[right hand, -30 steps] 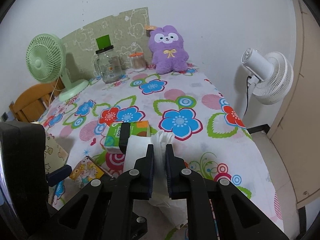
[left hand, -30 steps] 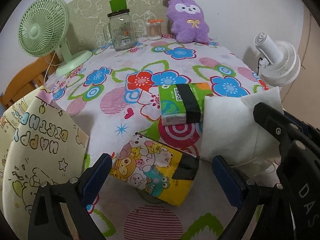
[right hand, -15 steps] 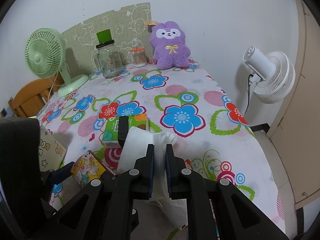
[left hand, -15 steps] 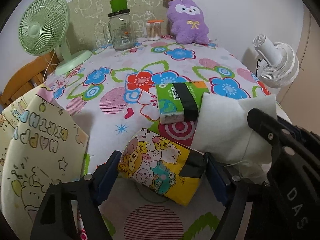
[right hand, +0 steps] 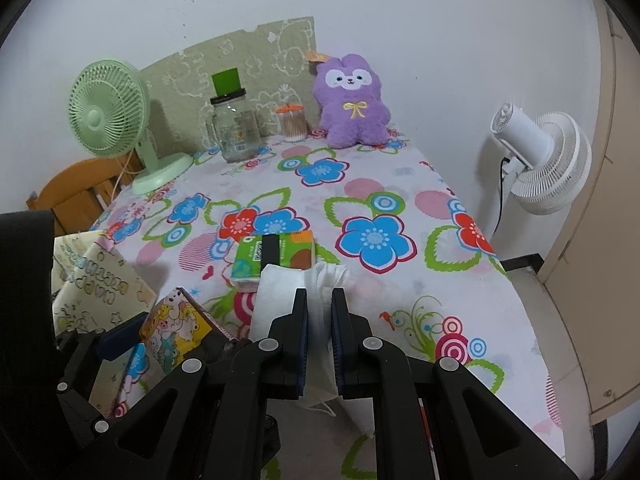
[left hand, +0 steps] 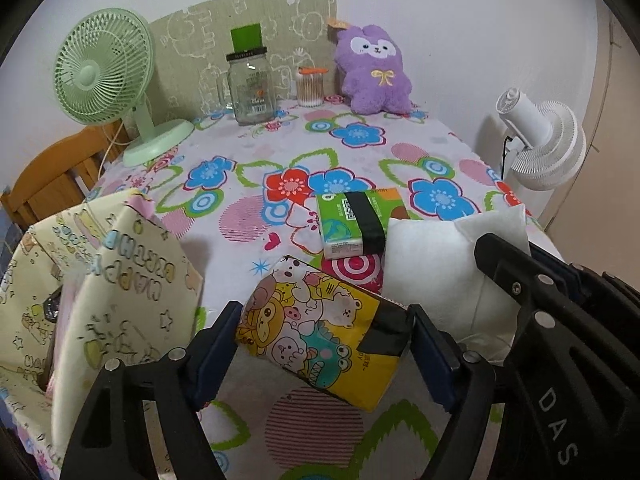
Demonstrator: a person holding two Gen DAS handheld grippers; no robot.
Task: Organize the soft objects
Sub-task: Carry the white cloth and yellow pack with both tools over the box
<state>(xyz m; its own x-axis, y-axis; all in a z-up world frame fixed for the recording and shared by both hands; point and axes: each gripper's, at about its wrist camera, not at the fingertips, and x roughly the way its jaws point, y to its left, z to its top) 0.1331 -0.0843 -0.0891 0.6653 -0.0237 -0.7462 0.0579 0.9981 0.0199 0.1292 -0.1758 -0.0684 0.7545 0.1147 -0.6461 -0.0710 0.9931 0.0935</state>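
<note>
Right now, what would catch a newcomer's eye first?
The left gripper clamps a yellow cartoon tissue pack at the near table edge. Beside it, the right gripper pinches a white pouch. A purple plush sits against the far wall.

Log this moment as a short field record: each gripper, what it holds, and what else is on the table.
left gripper: shut on yellow tissue pack
right gripper: shut on white cloth
green tissue pack: lying on the table, free
gift bag: near left edge
back of table: green fan, jar, purple plush
</note>
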